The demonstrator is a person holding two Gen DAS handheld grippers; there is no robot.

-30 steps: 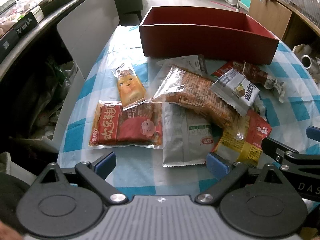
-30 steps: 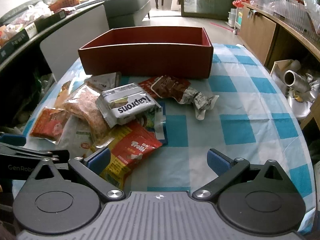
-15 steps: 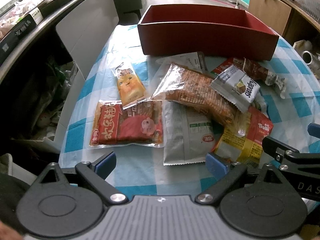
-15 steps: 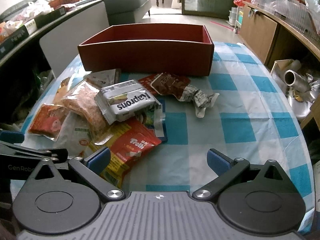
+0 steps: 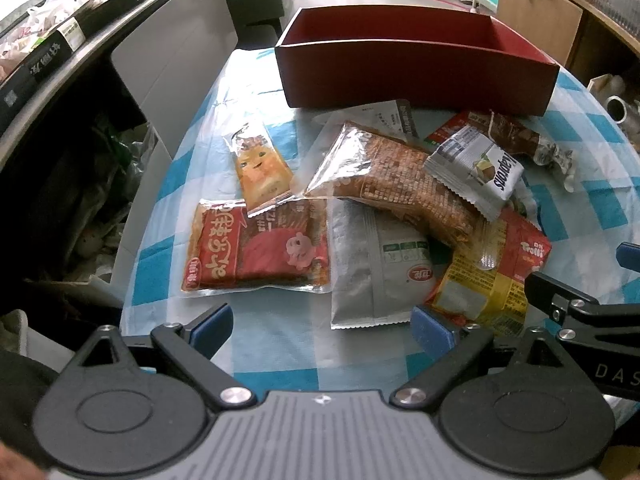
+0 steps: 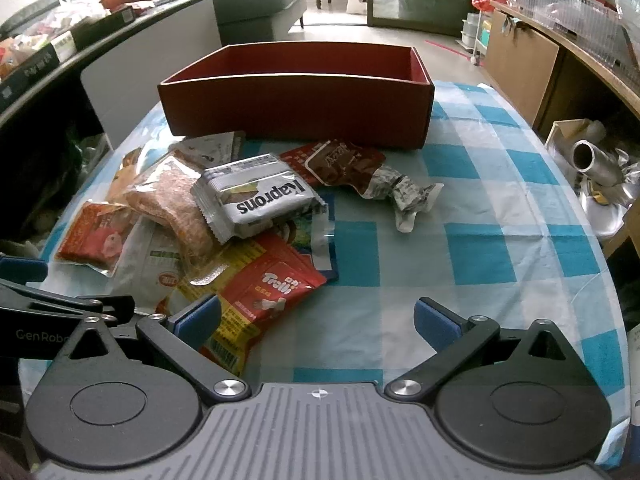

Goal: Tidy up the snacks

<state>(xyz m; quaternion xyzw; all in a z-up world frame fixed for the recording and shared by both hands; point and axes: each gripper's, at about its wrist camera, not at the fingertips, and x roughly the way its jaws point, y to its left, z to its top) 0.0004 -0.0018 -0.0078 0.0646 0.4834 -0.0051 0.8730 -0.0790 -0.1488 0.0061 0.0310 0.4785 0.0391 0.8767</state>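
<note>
The left gripper (image 5: 322,326) and right gripper (image 6: 318,318) both hang wide apart, holding nothing. A pile of shiny snack packets (image 5: 384,208) lies before the empty red cardboard box (image 6: 296,112). No packet is picked yet; next, grab 1.

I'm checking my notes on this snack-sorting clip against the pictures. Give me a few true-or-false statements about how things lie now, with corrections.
1. The red box holds no snack that shows. True.
2. The Kaprons packet lies on top of other snacks in the pile. True.
3. The left gripper is shut on the grey-white bag. False: its jaws stand open and hold nothing.
4. The Trolli bag lies inside the box. False: it lies on the checked tablecloth, near the right gripper.
5. The right gripper is open and holds nothing. True.
</note>
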